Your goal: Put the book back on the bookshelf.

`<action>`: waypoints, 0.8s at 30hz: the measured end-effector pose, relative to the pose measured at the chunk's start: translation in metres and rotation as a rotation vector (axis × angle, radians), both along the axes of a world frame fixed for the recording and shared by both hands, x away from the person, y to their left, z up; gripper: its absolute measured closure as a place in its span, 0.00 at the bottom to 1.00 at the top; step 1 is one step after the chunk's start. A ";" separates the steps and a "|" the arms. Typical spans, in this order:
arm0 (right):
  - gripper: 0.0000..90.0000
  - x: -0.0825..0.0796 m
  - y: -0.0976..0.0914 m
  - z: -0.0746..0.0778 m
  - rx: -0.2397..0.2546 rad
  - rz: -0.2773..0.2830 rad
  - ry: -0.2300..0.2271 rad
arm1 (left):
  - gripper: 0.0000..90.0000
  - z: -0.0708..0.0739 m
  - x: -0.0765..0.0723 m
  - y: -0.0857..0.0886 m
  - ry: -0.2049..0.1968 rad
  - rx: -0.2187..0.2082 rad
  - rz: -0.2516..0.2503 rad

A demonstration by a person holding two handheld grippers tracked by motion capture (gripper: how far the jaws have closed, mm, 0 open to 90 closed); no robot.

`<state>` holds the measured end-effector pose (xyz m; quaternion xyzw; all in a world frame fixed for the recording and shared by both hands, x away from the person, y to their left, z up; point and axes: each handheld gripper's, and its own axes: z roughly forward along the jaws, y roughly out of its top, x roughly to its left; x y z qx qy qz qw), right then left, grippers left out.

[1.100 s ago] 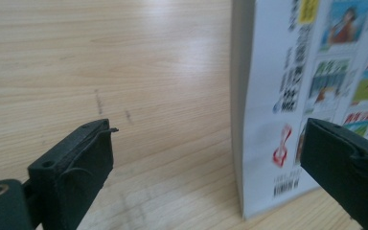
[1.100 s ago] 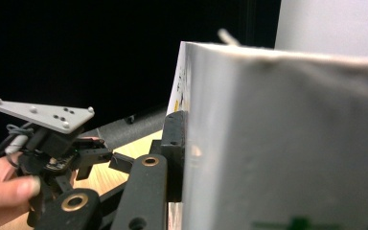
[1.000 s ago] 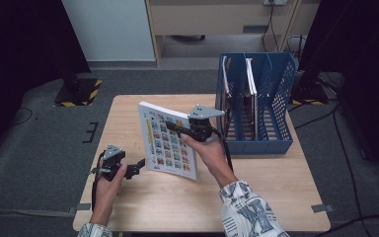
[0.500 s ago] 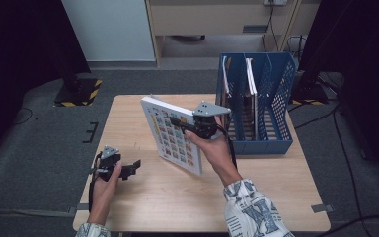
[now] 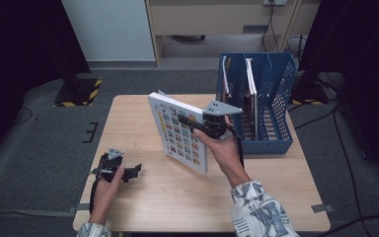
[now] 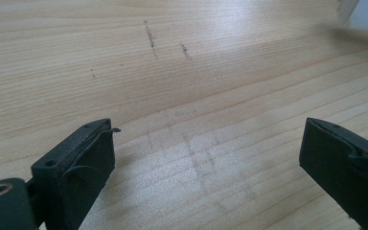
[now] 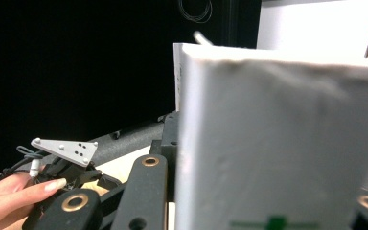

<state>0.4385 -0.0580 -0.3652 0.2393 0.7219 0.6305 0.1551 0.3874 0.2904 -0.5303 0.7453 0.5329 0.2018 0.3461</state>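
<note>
Grey carpet surrounds a pale wooden table [image 5: 143, 192], with black stands at the left and right edges of the room and a light cabinet behind. At the near-left part of the table, the left gripper [image 5: 134, 171] sits low over the wood in the person's left hand [image 5: 109, 178]; in the left gripper view its two black jaws stand wide apart with bare, scuffed wood grain between them, holding nothing. Toward the middle, a large white book [image 5: 180, 133] with a grid of small coloured pictures on its cover is lifted clear of the table and tilted steeply, its picture side facing left and toward the person. The right gripper [image 5: 191, 124] clamps the book at its right-hand edge, the grey three-cornered plate on top, with the person's right hand [image 5: 224, 148] and patterned sleeve [image 5: 256, 210] behind it. In the right gripper view the book's white face stands close between the jaws, and the left hand shows farther off at lower left. Just to the right of the book, at the far-right part of the table, stands a blue mesh file rack [image 5: 276, 98] whose left-hand compartments already hold upright books [image 5: 249, 81].
</note>
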 end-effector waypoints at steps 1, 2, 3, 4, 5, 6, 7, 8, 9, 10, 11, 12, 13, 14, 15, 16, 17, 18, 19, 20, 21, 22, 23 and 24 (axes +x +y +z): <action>0.82 -0.001 -0.002 0.001 0.002 -0.003 -0.001 | 0.05 -0.001 0.000 0.000 0.004 0.006 0.001; 0.82 -0.002 -0.004 0.001 0.003 -0.004 -0.004 | 0.05 -0.002 0.000 0.000 0.010 0.008 0.007; 0.82 -0.002 -0.005 0.002 0.005 -0.005 -0.005 | 0.05 -0.003 0.001 0.001 0.013 0.015 0.007; 0.82 -0.003 -0.008 0.003 0.005 -0.005 -0.007 | 0.05 -0.004 0.001 0.001 0.020 0.017 0.008; 0.82 -0.004 -0.010 0.003 0.006 -0.006 -0.009 | 0.05 -0.005 0.001 0.001 0.015 0.009 0.011; 0.82 -0.005 -0.012 0.004 0.010 -0.008 -0.008 | 0.04 -0.005 0.001 0.002 0.011 0.002 0.013; 0.82 -0.006 -0.014 0.004 0.012 -0.007 -0.009 | 0.04 -0.005 0.001 0.002 0.011 -0.005 0.017; 0.82 -0.008 -0.017 0.004 0.013 -0.006 -0.010 | 0.04 -0.005 0.001 0.002 0.009 -0.003 0.016; 0.82 -0.009 -0.021 0.005 0.012 -0.007 -0.012 | 0.04 -0.006 0.001 0.002 0.007 0.004 0.014; 0.82 -0.010 -0.023 0.005 0.011 -0.007 -0.013 | 0.04 -0.006 0.001 0.002 0.008 0.010 0.012; 0.82 -0.012 -0.024 0.005 0.012 -0.009 -0.013 | 0.04 -0.006 0.001 0.001 0.008 0.016 0.012; 0.82 -0.012 -0.024 0.005 0.012 -0.009 -0.013 | 0.04 -0.006 0.001 0.001 0.008 0.016 0.012; 0.82 -0.014 -0.030 0.005 0.008 -0.013 -0.020 | 0.04 -0.006 0.001 0.001 0.008 0.019 0.011; 0.82 -0.015 -0.032 0.006 0.009 -0.015 -0.023 | 0.04 -0.006 0.001 0.000 0.008 0.020 0.011; 0.82 -0.015 -0.035 0.006 0.011 -0.017 -0.021 | 0.04 -0.006 0.001 0.000 0.011 0.023 0.009; 0.82 -0.016 -0.038 0.006 0.011 -0.018 -0.022 | 0.04 -0.006 0.001 0.000 0.011 0.024 0.010; 0.82 -0.017 -0.039 0.006 0.013 -0.020 -0.024 | 0.04 -0.006 0.001 0.000 0.011 0.031 0.006; 0.82 -0.018 -0.042 0.006 0.014 -0.021 -0.024 | 0.03 -0.006 0.002 0.000 0.011 0.034 0.006; 0.82 -0.019 -0.044 0.007 0.014 -0.022 -0.022 | 0.03 -0.006 0.002 -0.001 0.012 0.039 0.004; 0.82 -0.020 -0.046 0.007 0.015 -0.023 -0.023 | 0.03 -0.006 0.002 -0.002 0.014 0.046 0.002; 0.82 -0.021 -0.050 0.006 0.019 -0.026 -0.022 | 0.02 -0.006 0.002 -0.003 0.015 0.051 0.002; 0.82 -0.022 -0.052 0.006 0.020 -0.028 -0.024 | 0.02 -0.006 0.002 -0.003 0.015 0.054 0.002; 0.82 -0.023 -0.053 0.006 0.023 -0.029 -0.024 | 0.02 -0.006 0.002 -0.003 0.014 0.059 -0.001; 0.82 -0.023 -0.055 0.006 0.024 -0.032 -0.025 | 0.02 -0.006 0.002 -0.003 0.014 0.062 -0.001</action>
